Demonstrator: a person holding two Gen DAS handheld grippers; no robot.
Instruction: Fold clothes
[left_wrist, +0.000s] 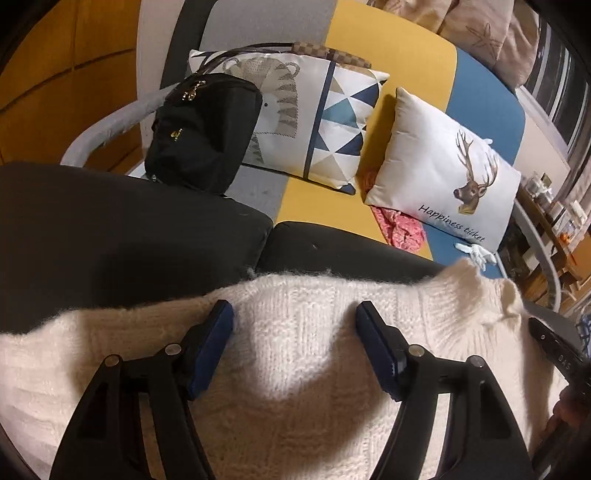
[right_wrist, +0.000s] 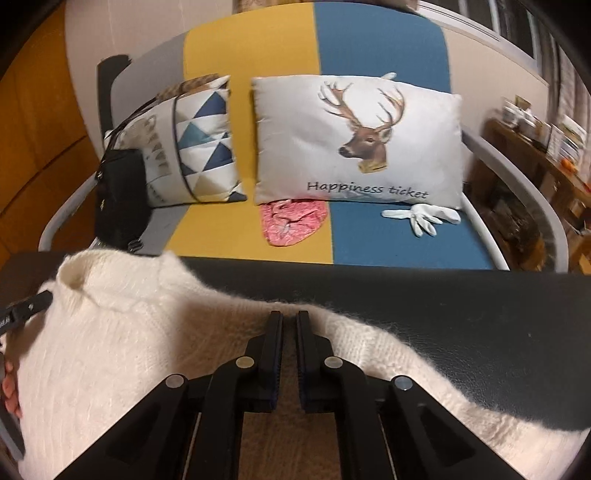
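A cream sweater is lying across the near part of a black table, its collar reaching toward the far edge. The left gripper is hovering over the knit with jaws spread wide and nothing pinched; the right gripper is sitting at the sweater's far edge with jaws pressed almost together, and I cannot tell if any knit is caught between them. Beyond the table a sofa is carrying a deer pillow, a triangle pillow, a black bag and a white glove.
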